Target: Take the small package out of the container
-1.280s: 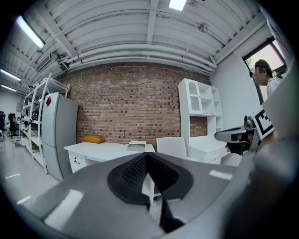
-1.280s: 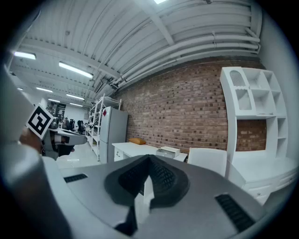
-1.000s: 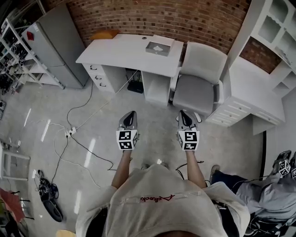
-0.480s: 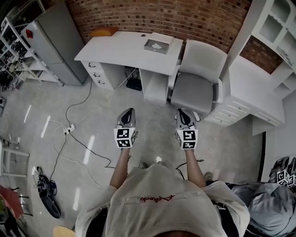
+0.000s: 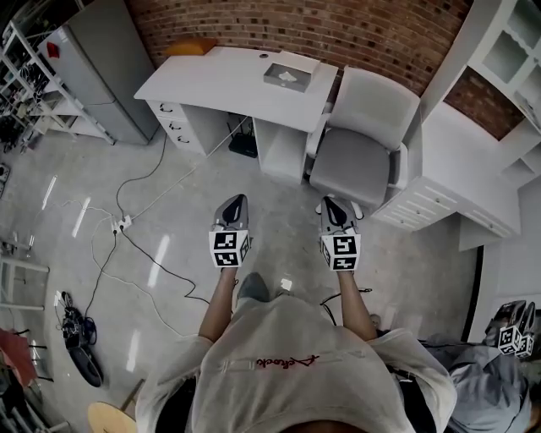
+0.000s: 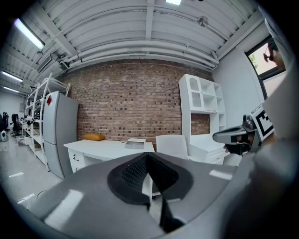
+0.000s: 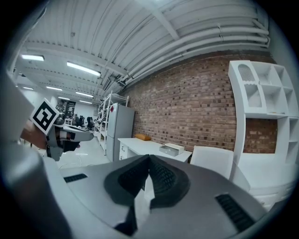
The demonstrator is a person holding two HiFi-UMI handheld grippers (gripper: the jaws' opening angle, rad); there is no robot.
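**Standing off the bench, nothing gripped**

The left gripper hung over the floor, fingers clenched empty, likely carried ready. Upper centre, the container sat on the bench; its pale small package showed too small to judge a long axis. The right gripper matched, fingers clenched empty.

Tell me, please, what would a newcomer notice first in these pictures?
The left gripper and the right gripper stand out, held side by side above the floor, both shut and empty. Ahead, against the brick wall, a white desk carries a grey container, with a white chair at its right.
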